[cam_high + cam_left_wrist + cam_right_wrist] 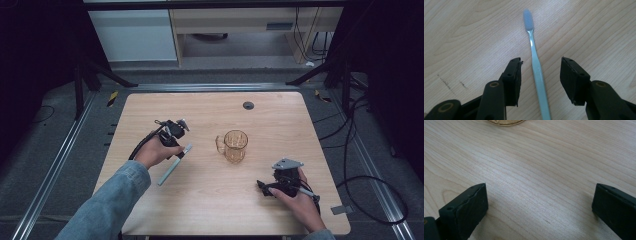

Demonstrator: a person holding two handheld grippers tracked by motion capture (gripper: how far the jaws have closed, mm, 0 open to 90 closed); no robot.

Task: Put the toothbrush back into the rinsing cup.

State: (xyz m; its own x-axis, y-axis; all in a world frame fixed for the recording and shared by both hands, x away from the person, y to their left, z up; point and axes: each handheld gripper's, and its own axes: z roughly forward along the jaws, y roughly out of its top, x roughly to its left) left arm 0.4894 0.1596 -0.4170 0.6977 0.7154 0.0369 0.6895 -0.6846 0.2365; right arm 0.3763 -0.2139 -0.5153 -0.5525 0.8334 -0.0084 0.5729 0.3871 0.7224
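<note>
Item one: toothbrush (pixel 535 65), pale teal handle, blue-grey bristle head. It lies flat on the wooden bench (pixel 210 107), left of centre, head end toward the near edge. Not lifted.

Item two: your left gripper (pixel 180 152). It sits over the toothbrush handle, jaws straddling it, one on each side. A gap shows between each pad and the handle in the left gripper view, so the jaws are released and nothing is gripped.

Item three: amber glass mug (pixel 234 145), handle facing left, upright near the middle of the bench, well apart from the toothbrush. Empty as far as you can see.

Item four: your right gripper (pixel 264 188). It rests low on the bench at the near right, jaws spread wide, holding nothing; the mug's base (pixel 505 122) shows ahead of it.

Status, as a judgement: early. The approach to the toothbrush looks done; you have the closing, the lift, and likely a carry to the mug left.
</note>
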